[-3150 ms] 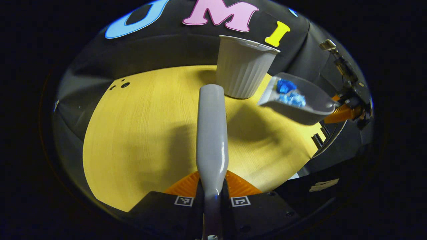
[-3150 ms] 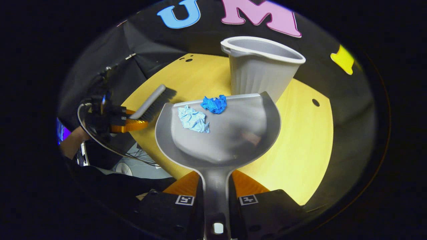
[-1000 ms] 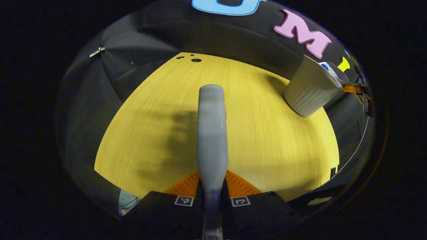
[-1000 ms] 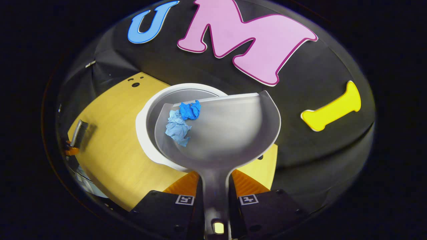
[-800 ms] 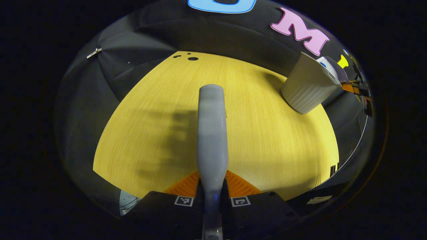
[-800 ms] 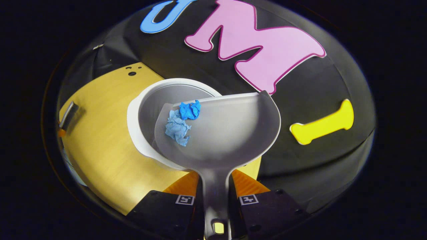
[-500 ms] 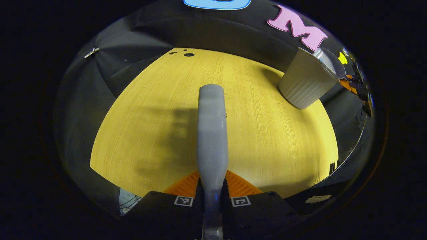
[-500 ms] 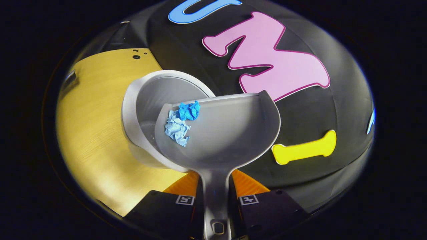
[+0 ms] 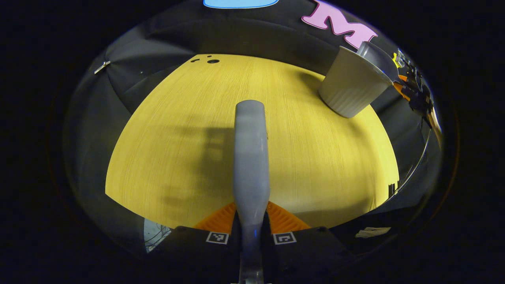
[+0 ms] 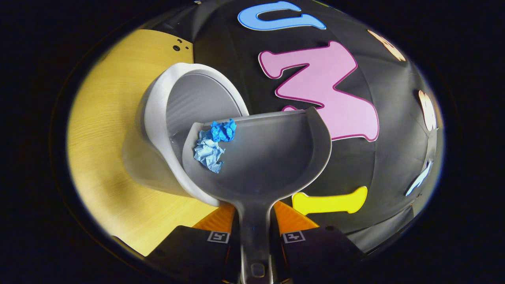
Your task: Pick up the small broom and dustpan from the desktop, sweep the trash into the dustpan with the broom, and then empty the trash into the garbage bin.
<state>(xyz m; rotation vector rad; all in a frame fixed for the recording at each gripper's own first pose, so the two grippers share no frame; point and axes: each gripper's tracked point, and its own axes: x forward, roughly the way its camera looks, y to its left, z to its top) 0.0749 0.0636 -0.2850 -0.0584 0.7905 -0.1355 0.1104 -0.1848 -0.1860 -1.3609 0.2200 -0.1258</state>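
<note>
My right gripper [image 10: 254, 219] is shut on the handle of the grey dustpan [image 10: 272, 157], which is rolled to its left over the mouth of the white ribbed bin [image 10: 158, 118]. Two crumpled paper balls, dark blue [image 10: 223, 130] and pale blue [image 10: 207, 153], lie at the pan's left front corner, over the bin's opening. My left gripper [image 9: 251, 225] is shut on the grey broom handle [image 9: 250, 157], held above the yellow desktop [image 9: 315, 157]. In the left gripper view the bin [image 9: 351, 88] stands at the far right with the dustpan [image 9: 376, 59] tipped over its rim.
The desktop [image 10: 98, 130] has small holes near its far corner [image 9: 209, 60]. The other gripper [image 9: 414, 85] and its cable hang past the bin at the table's right edge. Black cloth walls close the booth behind the bin.
The dustpan came up over the bin and has rolled further left, the paper balls staying at its left corner. The left gripper with the broom drew away from the bin.
</note>
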